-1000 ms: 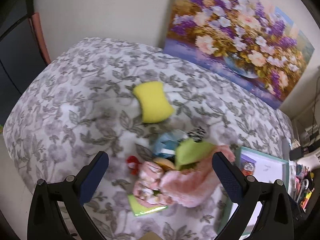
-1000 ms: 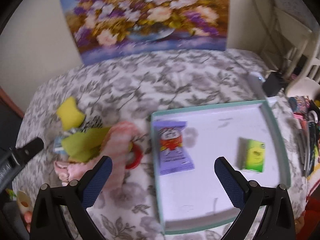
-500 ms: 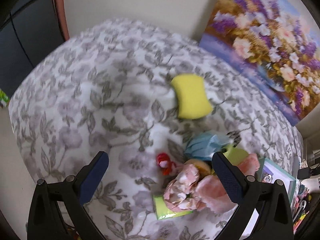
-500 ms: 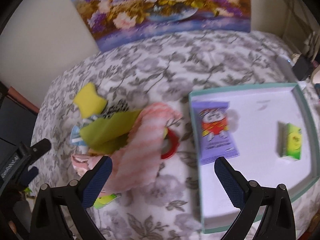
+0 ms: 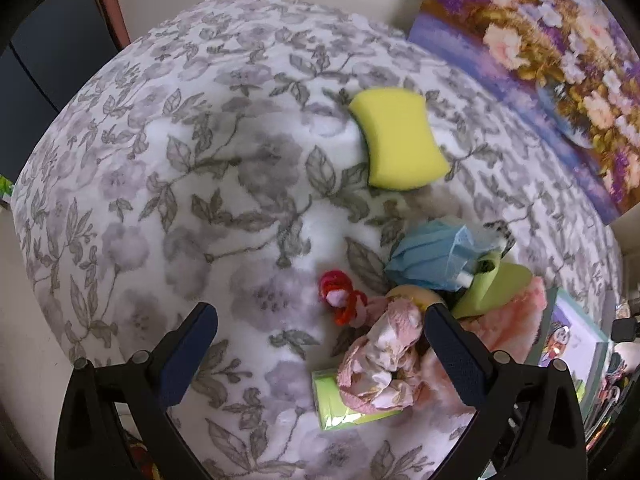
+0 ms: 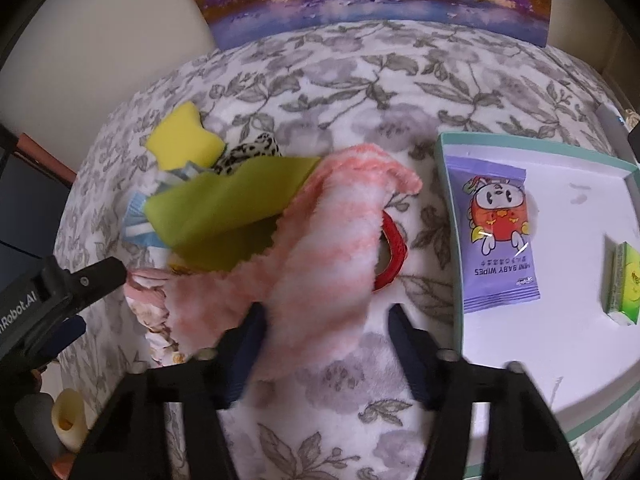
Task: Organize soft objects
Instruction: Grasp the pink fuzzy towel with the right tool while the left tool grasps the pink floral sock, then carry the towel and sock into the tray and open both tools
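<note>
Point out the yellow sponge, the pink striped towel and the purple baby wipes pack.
yellow sponge (image 5: 400, 142), left wrist view, centre of its top face.
pink striped towel (image 6: 332, 248), right wrist view, middle of the fluffy fold.
baby wipes pack (image 6: 496, 236), right wrist view, printed cartoon on its front.

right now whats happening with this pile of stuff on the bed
A person is sorting soft things with a tool in each hand. The right tool, its jaws just closing, straddles the pink striped fluffy cloth on the pile, not yet clamped. The left tool hangs open over the floral scrunchie. The teal tray holds baby wipes.
</note>
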